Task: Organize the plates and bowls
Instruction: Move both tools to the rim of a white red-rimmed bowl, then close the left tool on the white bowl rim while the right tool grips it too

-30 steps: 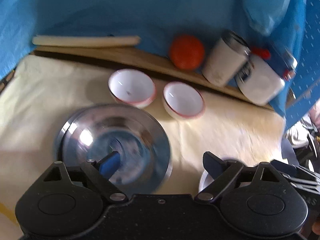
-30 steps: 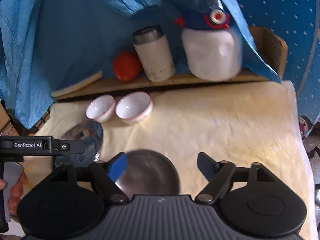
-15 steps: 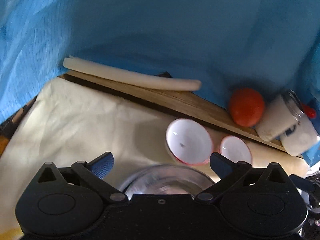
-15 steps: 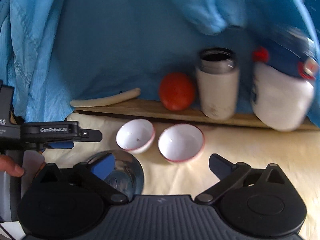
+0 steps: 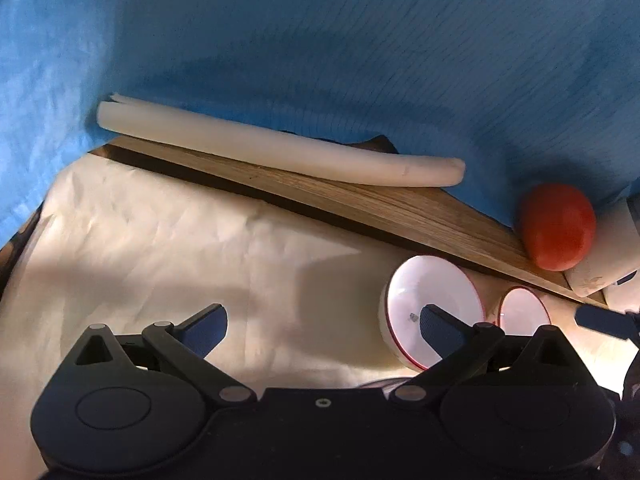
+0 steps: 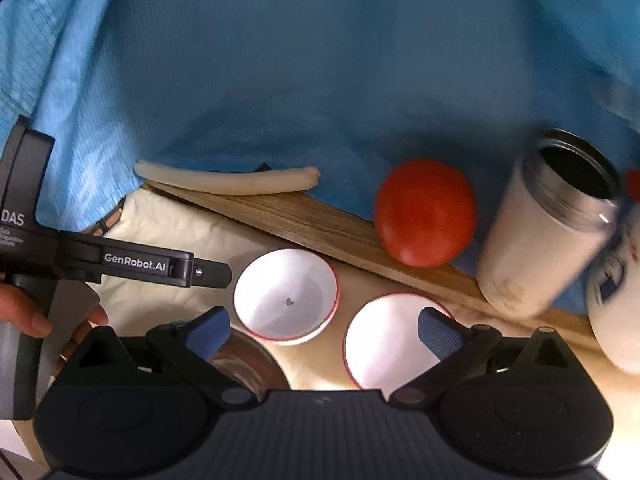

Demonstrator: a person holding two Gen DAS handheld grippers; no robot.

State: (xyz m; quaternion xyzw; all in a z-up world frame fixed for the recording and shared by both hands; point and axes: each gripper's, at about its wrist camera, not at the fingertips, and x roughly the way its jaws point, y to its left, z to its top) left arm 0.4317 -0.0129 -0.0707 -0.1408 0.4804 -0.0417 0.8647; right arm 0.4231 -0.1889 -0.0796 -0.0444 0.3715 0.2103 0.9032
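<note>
Two white bowls with red rims stand side by side on the cream cloth. In the left wrist view the nearer bowl (image 5: 432, 288) lies behind my left gripper's right finger, with the second bowl (image 5: 524, 312) beyond it. My left gripper (image 5: 322, 318) is open over bare cloth, holding nothing. In the right wrist view my right gripper (image 6: 324, 328) is wide apart, its jaws closing slightly with nothing pressed between them. It hovers just short of the left bowl (image 6: 286, 292) and the right bowl (image 6: 384, 344). A steel plate (image 6: 248, 364) shows under its left finger.
A wooden board (image 6: 320, 224) along the back carries a white roll (image 6: 228, 180), a red tomato (image 6: 426, 212), a cream steel-rimmed tumbler (image 6: 548, 228) and a white jug (image 6: 616, 308). Blue cloth (image 6: 320, 80) hangs behind. A hand (image 6: 24, 316) holds the left gripper (image 6: 160, 266).
Both grippers left the steel plates and swung left toward the bowls. The plates dropped out from between the fingers. Both pairs of jaws stand wider than a second ago.
</note>
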